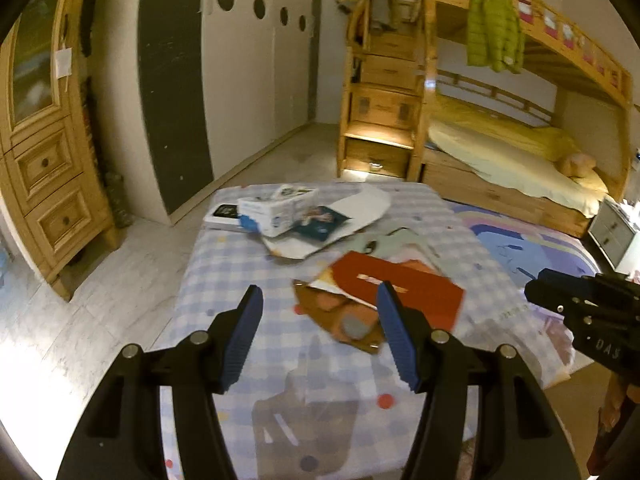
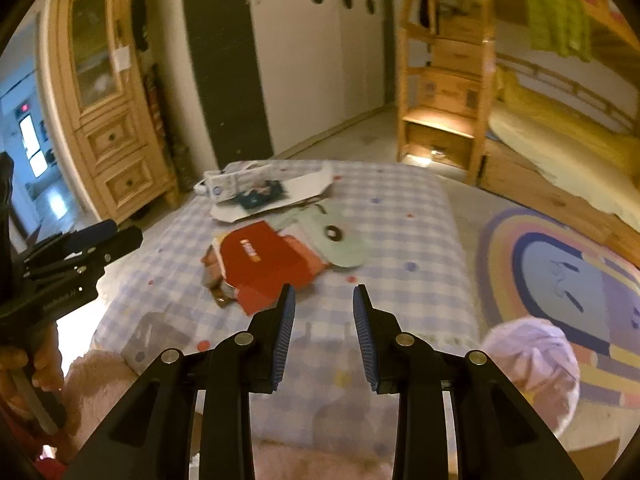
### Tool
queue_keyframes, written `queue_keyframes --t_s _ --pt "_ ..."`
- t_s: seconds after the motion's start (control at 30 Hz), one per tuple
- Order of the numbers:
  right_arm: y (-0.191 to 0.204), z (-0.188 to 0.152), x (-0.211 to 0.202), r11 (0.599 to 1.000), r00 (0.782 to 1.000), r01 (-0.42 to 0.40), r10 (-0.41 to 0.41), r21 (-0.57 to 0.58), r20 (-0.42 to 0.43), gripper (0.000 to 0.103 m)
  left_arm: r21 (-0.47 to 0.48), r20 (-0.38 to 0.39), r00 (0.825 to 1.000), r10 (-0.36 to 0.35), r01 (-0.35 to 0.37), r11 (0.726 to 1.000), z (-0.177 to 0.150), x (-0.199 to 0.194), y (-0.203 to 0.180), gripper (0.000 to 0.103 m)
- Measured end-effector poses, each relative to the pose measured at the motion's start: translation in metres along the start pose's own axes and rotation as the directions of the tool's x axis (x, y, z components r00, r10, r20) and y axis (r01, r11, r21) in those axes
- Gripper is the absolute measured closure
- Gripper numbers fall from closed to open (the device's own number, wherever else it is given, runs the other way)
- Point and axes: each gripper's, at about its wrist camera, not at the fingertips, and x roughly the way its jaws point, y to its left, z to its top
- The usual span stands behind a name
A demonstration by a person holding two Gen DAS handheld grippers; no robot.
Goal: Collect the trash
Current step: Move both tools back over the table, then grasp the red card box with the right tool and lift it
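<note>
Trash lies on a checked mattress: a red flattened carton, a brown wrapper, a pale green paper piece, a white torn cardboard sheet and a white-blue box. My left gripper is open and empty, above the mattress just short of the brown wrapper; it also shows in the right wrist view. My right gripper is open and empty, near the red carton's right side; it also shows in the left wrist view.
A wooden cabinet stands left. A wooden bunk bed with stair drawers and a green jacket stands at the back right. A colourful rug lies right of the mattress. A lilac bag sits near right.
</note>
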Motion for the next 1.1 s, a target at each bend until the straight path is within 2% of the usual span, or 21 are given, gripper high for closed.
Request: queue_keyframes --t_s 0.13,0.17,0.23,0.4,0.5,0.7,0.8,0.93,1.0,1.1 --pt "0.013 0.009 0.024 0.998 0.999 -0.043 0.042 -0.037 -0.023 0.070 -0.016 -0.002 1.000 0.012 -0.012 1.000 0.001 0.008 0.011 0.045" --pt "0.017 0.011 0.031 0.997 0.998 -0.055 0.054 -0.051 -0.033 0.063 -0.017 -0.004 1.000 0.017 -0.017 1.000 0.001 0.009 0.013 0.045" --pt "0.024 0.012 0.045 0.993 0.995 -0.086 0.081 -0.079 -0.056 0.055 -0.024 -0.009 1.000 0.020 -0.021 1.000 0.001 0.013 0.016 0.045" --pt "0.039 0.011 0.065 0.982 0.989 -0.128 0.116 -0.138 -0.089 0.052 -0.055 -0.029 1.000 0.001 -0.002 0.998 0.003 0.021 0.024 0.045" --pt "0.046 0.013 0.074 0.973 0.985 -0.157 0.142 -0.169 -0.097 0.038 -0.063 -0.023 1.000 -0.003 0.002 0.998 0.004 0.020 0.026 0.045" --pt "0.047 0.013 0.094 0.960 0.974 -0.190 0.158 -0.206 -0.163 0.029 -0.069 -0.021 1.000 -0.002 0.000 0.998 0.004 0.018 0.027 0.045" --pt "0.054 0.003 0.101 0.947 0.968 -0.187 0.133 -0.261 -0.211 0.028 -0.071 -0.026 1.000 -0.002 0.000 0.997 0.005 0.020 0.029 0.045" --pt "0.061 -0.006 0.104 0.935 0.976 -0.126 0.058 -0.331 -0.209 0.029 -0.077 -0.033 0.999 0.000 -0.002 0.997 0.004 0.020 0.030 0.045" --pt "0.062 -0.007 0.102 0.930 0.982 -0.093 0.027 -0.354 -0.187 0.036 -0.075 -0.033 0.999 0.003 -0.005 0.997 0.004 0.020 0.029 0.045" --pt "0.062 -0.008 0.097 0.923 0.986 -0.060 -0.004 -0.380 -0.166 0.053 -0.072 -0.033 0.999 0.006 -0.008 0.997 0.004 0.019 0.030 0.045"
